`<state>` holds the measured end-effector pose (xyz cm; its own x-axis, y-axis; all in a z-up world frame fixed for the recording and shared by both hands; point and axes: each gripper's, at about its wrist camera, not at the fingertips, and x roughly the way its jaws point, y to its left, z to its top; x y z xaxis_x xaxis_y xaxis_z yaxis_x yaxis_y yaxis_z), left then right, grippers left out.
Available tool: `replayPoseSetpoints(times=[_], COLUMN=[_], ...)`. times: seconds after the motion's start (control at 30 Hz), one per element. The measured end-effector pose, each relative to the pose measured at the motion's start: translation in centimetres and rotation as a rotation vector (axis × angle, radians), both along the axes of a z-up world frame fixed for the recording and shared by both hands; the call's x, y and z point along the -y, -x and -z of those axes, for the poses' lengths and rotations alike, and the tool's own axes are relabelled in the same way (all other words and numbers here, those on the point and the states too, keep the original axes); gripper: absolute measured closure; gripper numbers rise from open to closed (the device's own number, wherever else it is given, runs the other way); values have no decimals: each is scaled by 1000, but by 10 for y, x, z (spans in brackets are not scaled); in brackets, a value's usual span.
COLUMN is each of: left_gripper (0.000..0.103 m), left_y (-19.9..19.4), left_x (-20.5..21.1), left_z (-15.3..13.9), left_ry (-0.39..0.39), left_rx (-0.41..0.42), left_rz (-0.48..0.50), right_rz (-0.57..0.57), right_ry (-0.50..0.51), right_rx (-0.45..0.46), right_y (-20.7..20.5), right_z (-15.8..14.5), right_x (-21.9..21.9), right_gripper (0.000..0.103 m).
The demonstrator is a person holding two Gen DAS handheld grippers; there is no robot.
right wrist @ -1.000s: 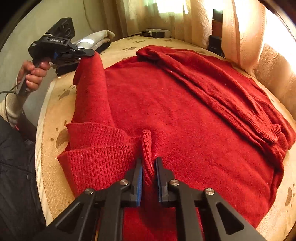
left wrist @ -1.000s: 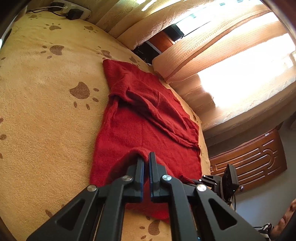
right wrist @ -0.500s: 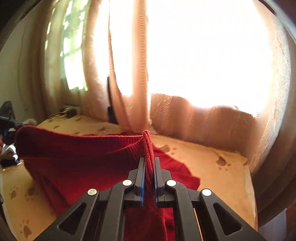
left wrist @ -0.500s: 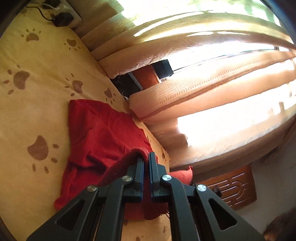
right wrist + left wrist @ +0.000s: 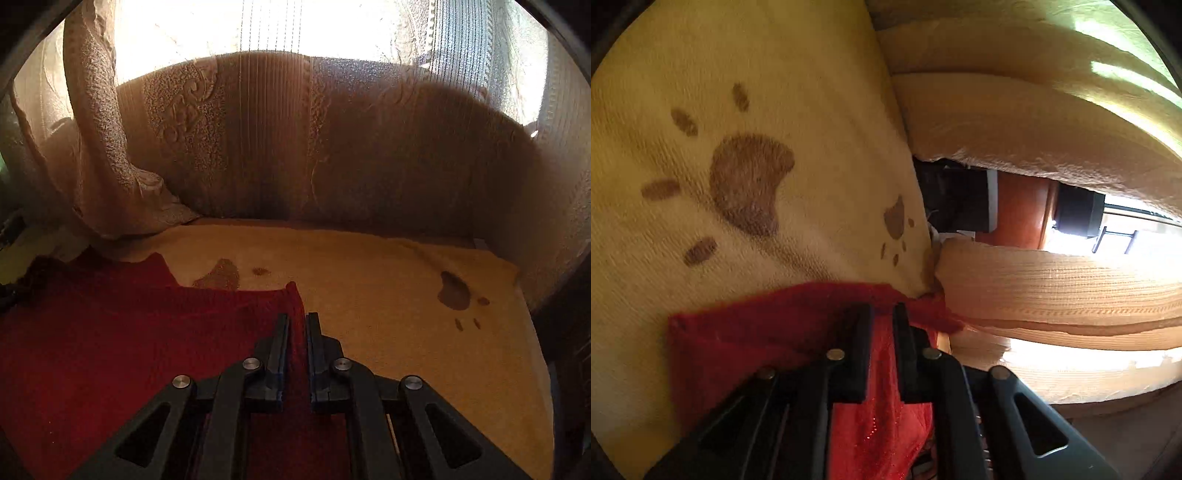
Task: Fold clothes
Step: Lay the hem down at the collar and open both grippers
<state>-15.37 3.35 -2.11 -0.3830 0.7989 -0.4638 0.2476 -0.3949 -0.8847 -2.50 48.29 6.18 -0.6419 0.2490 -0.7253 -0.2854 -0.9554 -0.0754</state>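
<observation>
A red knitted sweater lies on a yellow blanket with brown paw prints. My left gripper is low over the blanket with red fabric between its fingers, shut on the sweater's edge. In the right wrist view the sweater spreads to the left over the blanket. My right gripper is shut on a corner of the sweater, which stands up between its fingers close to the surface.
Beige curtains hang right behind the bed's far edge, with a bright window behind. In the left wrist view curtain folds and dark wooden furniture stand just past the blanket's edge.
Both grippers carried the sweater's hem up and over towards the curtain side and lowered it onto the blanket. Both kept their hold; the jaws now stand a little wider.
</observation>
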Motion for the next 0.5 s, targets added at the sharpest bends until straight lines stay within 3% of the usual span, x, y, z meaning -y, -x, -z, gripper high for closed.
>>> replayPoseSetpoints(times=[0.07, 0.2, 0.3, 0.4, 0.5], left_gripper=[66, 63, 63, 63, 61], left_y=[-4, -18, -36, -48, -55], left_x=[7, 7, -7, -39, -76], left_z=[-9, -31, -50, -67, -77], left_ry=[43, 177, 218, 226, 252], left_rx=[-32, -122, -220, -311, -394], left_rz=[-12, 29, 112, 209, 305], right_rz=[9, 51, 92, 48, -89], right_ry=[-5, 4, -17, -42, 21], right_rx=[-5, -14, -58, -101, -76], right_y=[-4, -16, -27, -37, -29], right_z=[-3, -13, -27, -41, -34], right_x=[-2, -7, -6, 11, 36], right_gripper=[94, 94, 93, 93, 93])
